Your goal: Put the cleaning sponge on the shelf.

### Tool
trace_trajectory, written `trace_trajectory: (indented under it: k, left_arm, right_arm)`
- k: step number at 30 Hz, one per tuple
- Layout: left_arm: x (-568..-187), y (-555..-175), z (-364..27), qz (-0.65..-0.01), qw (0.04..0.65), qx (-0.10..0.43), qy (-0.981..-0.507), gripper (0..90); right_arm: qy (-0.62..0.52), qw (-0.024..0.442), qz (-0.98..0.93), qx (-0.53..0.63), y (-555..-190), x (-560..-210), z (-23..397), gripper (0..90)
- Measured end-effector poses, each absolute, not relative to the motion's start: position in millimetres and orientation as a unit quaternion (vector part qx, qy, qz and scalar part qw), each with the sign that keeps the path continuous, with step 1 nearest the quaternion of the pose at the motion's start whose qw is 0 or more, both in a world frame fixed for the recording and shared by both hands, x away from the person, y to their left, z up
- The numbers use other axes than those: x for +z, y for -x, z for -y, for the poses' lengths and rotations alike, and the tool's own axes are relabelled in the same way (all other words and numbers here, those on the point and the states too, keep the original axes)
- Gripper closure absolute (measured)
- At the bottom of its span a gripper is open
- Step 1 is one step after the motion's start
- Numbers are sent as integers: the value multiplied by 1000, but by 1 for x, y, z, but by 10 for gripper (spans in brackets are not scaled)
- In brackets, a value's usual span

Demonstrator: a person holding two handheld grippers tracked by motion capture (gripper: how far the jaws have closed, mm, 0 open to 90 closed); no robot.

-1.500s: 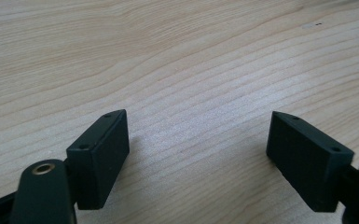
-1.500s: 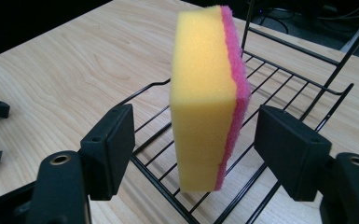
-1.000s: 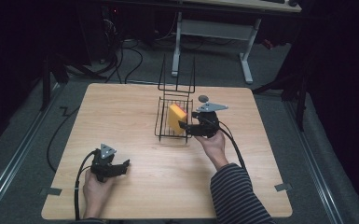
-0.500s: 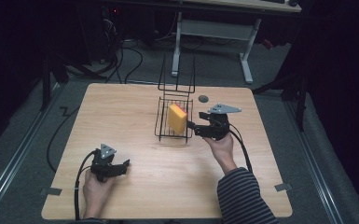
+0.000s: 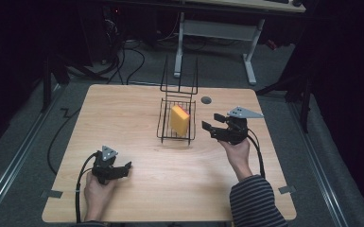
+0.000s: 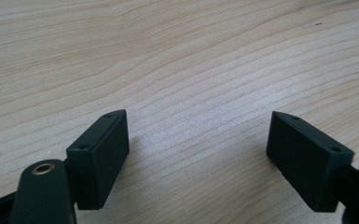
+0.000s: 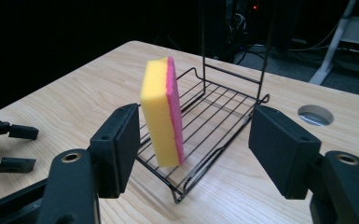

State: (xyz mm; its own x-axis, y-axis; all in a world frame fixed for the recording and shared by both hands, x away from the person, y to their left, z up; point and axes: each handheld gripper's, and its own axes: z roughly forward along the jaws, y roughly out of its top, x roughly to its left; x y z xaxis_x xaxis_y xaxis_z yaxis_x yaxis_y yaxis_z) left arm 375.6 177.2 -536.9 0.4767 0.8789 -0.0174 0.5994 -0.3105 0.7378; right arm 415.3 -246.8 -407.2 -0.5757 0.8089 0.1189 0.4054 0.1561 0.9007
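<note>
On the worktop (image 5: 137,113) a sponge (image 5: 180,119) is standing on edge in the rack (image 5: 162,124), mid-table toward the far edge. Right gripper (image 5: 211,127) is hovering beside it, jaws wide, empty; left gripper (image 5: 123,169) is sitting gaping near the front-left corner.

A yellow sponge (image 7: 161,112) with a pink scouring face stands upright on edge inside a black wire rack (image 7: 217,119), which sits at the far centre of the light wooden tabletop (image 5: 137,118).
</note>
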Motion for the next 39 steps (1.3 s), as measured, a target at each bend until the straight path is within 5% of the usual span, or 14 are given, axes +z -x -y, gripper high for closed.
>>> trace_trajectory:
  k: [39]
  left_arm:
    - [-537, -376, -177, -471, 350, 200, -785, 216]
  right_arm:
    - [-438, 222, -710, 505, -374, -400, 297, 370]
